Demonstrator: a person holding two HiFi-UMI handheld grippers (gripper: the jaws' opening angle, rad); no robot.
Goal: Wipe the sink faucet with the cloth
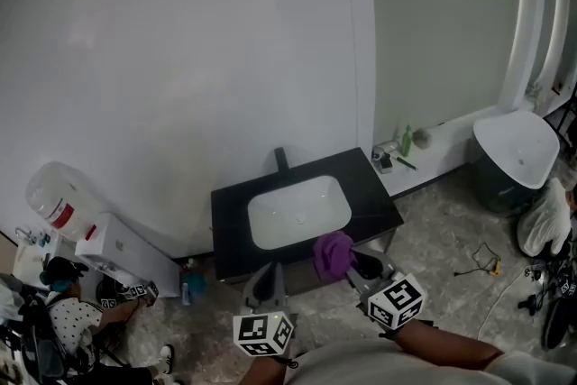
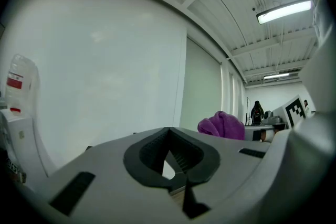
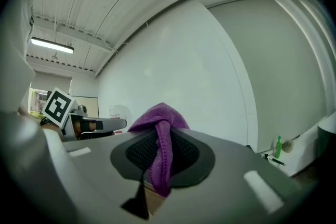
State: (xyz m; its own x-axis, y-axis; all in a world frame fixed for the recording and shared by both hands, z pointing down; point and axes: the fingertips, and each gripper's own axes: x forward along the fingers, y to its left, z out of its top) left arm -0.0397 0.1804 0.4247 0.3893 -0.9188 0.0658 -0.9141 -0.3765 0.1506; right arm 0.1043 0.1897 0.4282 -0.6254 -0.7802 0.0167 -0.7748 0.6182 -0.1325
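While we hold both grippers low at the front edge of the black desk, the right gripper has its jaws pressed together on the purple cloth. In the right gripper view a fold of the cloth is pinched between the dark pads and bunches up above the tips of the right gripper, with a strip hanging down between them. The left gripper sits just beside it, to the left. In its own view the left gripper has its jaws closed tip to tip with nothing between them, and the cloth shows off to the right.

From the head view we see the cloth over the desk's front edge, near the front right corner of the white sink. The dark faucet stands at the back edge of the desk, behind the middle of the sink, well apart from the cloth and from both grippers.
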